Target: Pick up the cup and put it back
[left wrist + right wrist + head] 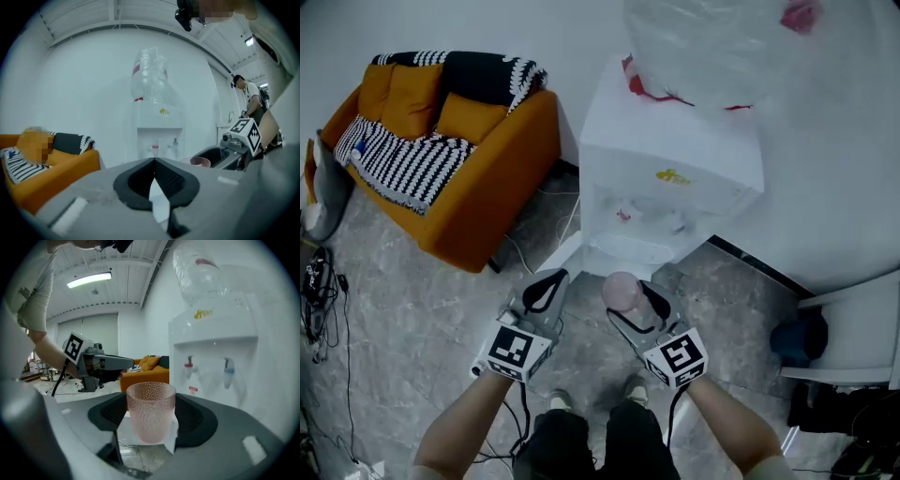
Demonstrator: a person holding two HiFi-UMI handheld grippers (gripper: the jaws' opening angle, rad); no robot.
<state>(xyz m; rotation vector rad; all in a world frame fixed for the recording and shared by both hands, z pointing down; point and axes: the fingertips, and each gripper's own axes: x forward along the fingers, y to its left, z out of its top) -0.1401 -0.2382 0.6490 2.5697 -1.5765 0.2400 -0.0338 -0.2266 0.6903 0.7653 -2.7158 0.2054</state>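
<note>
Grey marbled floor runs under a white water dispenser at the far side, with a clear bottle on top and an orange sofa to its left. Both bare forearms reach forward from the near edge, side by side, each hand-held gripper pointing roughly level towards the dispenser's front. The left hand-held gripper is closed, its tips meeting with nothing between them. The right hand-held gripper grips a pink dimpled cup, which stands upright between its two dark pads, held in the air just in front of the dispenser's tap recess. The red tap and blue tap lie beyond the cup, to its right
</note>
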